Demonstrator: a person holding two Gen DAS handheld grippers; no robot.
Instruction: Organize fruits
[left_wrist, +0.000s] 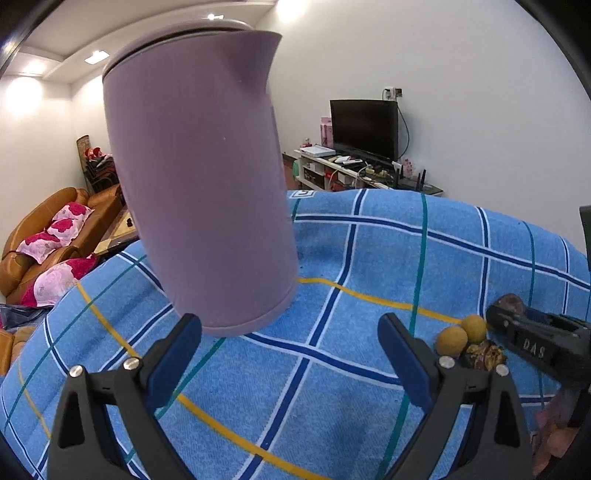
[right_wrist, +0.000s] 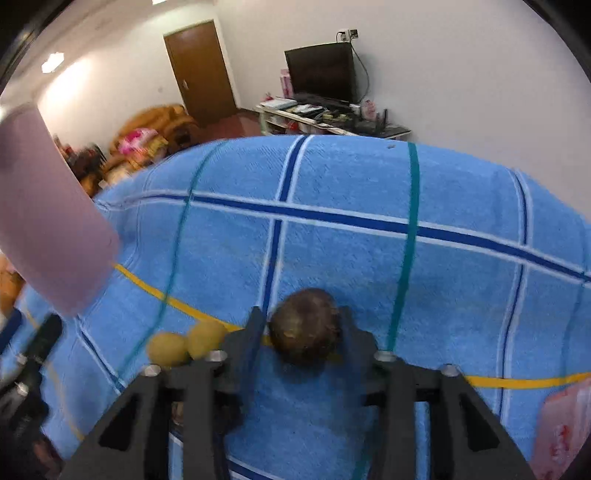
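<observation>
fingers of right gripper (right_wrist: 303, 325): pinching dark brown fruit (right_wrist: 306, 325), likely for sorting apart from two yellow fruits (right_wrist: 188, 343). left gripper (left_wrist: 290, 341): spread, empty.

**Blue checked cloth and what sits on it**

A blue checked cloth (left_wrist: 369, 258) covers the surface. A mauve kettle (left_wrist: 199, 177) stands left of centre. At lower right lie two yellow-brown round fruits (left_wrist: 452, 339) and a dark wrinkled fruit (left_wrist: 484, 355), close together.

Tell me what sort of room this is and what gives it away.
Most likely a home living room: a brown sofa with pink floral cushions, a television on a low white stand cluttered with household items, and a wooden interior door.
</observation>
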